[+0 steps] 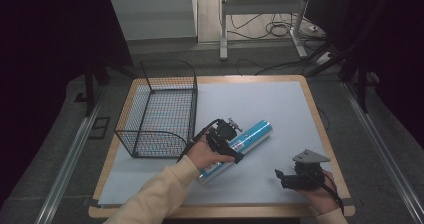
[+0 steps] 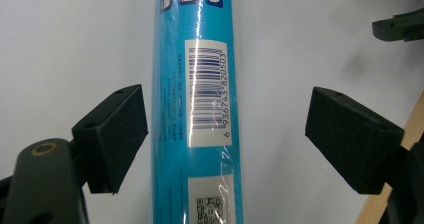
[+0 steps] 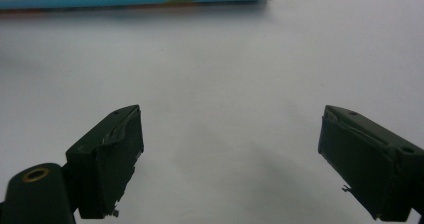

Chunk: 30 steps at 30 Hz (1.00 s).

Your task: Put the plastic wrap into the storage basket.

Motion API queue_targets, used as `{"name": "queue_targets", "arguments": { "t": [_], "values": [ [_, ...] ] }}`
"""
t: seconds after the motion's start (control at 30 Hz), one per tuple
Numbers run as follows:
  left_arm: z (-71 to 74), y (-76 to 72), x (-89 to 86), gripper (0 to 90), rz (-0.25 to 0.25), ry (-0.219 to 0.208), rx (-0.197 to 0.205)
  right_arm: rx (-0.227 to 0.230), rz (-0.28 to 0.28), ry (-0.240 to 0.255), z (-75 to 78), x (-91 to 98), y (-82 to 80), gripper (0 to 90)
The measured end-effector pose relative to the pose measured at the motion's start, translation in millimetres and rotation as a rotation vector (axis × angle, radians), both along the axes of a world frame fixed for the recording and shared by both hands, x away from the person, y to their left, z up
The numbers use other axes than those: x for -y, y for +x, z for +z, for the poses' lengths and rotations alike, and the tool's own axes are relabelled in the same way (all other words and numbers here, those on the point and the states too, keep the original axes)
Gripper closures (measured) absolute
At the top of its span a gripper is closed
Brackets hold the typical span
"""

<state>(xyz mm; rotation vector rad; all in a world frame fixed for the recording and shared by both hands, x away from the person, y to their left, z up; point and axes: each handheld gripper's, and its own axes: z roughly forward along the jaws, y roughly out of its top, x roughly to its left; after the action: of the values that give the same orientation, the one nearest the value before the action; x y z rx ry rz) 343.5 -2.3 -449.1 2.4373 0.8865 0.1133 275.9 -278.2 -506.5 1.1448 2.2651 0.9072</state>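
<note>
Long blue plastic-wrapped tube with barcode label lies on white sheet over wooden desk, just right of black wire mesh basket. Left claw wide open, straddling tube, pads not touching. Right claw wide open, empty, further right of basket.

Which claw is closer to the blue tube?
The left claw. It sits right over the blue tube, open, with a jaw on each side and not pressing it. The right claw is off beside the tube on the white mat, open with nothing between its jaws.
</note>
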Motion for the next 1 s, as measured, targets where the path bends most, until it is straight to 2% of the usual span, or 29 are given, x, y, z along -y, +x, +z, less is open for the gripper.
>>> {"name": "queue_targets", "arguments": {
  "t": [0.23,0.63,0.93,1.0],
  "values": [
    [-4.3,7.3,9.1,16.9,0.003,0.015,-0.01,0.0,-0.001,-0.003,-0.2,0.0,0.1,10.9],
    [-15.1,23.5,24.1,16.7,0.001,0.069,-0.037,0.003,-0.001,-0.005,-0.3,0.4,0.2,10.9],
    [-25.0,33.3,32.8,16.8,0.0,0.098,-0.061,0.001,0.0,-0.004,-0.7,-0.2,0.1,10.9],
    [-27.2,36.9,33.9,17.0,0.003,0.103,-0.076,0.0,0.0,-0.004,-0.7,0.1,0.3,10.9]
  ]
}}
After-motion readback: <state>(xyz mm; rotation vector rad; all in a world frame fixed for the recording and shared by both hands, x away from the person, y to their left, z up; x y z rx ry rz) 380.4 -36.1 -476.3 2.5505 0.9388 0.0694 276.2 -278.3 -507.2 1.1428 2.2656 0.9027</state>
